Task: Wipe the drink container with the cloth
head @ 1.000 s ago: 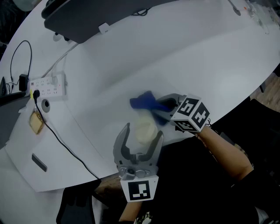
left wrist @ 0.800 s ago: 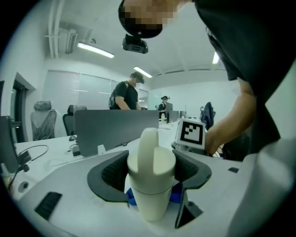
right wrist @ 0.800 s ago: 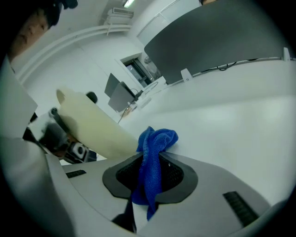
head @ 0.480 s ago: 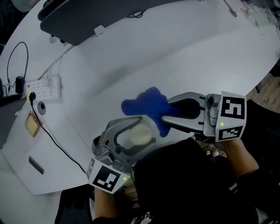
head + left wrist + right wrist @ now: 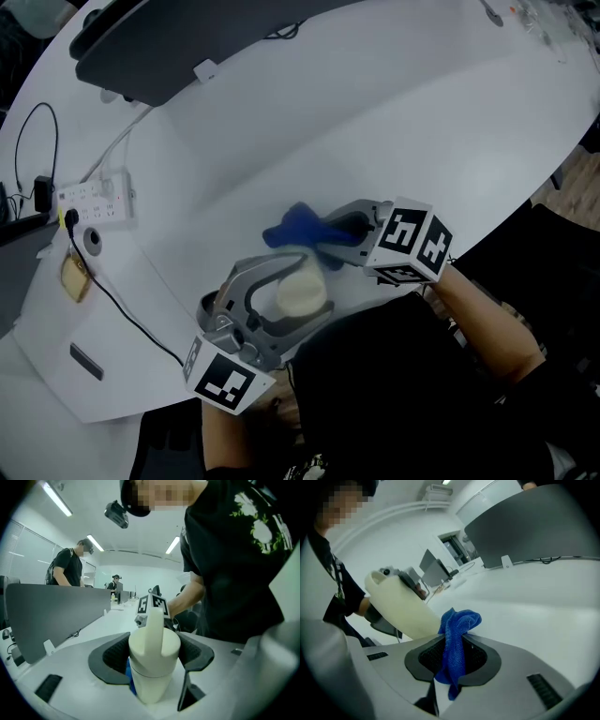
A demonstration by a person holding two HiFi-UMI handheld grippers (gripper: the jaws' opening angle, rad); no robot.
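Observation:
The drink container [image 5: 298,295] is a cream cup with a lid and a cream strap over it. My left gripper [image 5: 305,286] is shut on it and holds it tilted off the table; its jaws have just been closing onto the cup. In the left gripper view the black pads [image 5: 115,656] press on both sides of the container [image 5: 150,677]. My right gripper [image 5: 323,234] is shut on the blue cloth [image 5: 295,225]. In the right gripper view the cloth [image 5: 457,639] hangs between the jaws and lies against the side of the container [image 5: 401,606].
The white table [image 5: 422,122] curves away to an edge at the right. A dark grey divider [image 5: 187,47] runs along the back. A power strip [image 5: 94,199] with a black cable [image 5: 131,309] lies at the left. Other people [image 5: 70,566] stand far behind.
The left gripper has closed on the container, turned to the left and tipped it. The right gripper swung out to the right, then came back with the cloth to the container.

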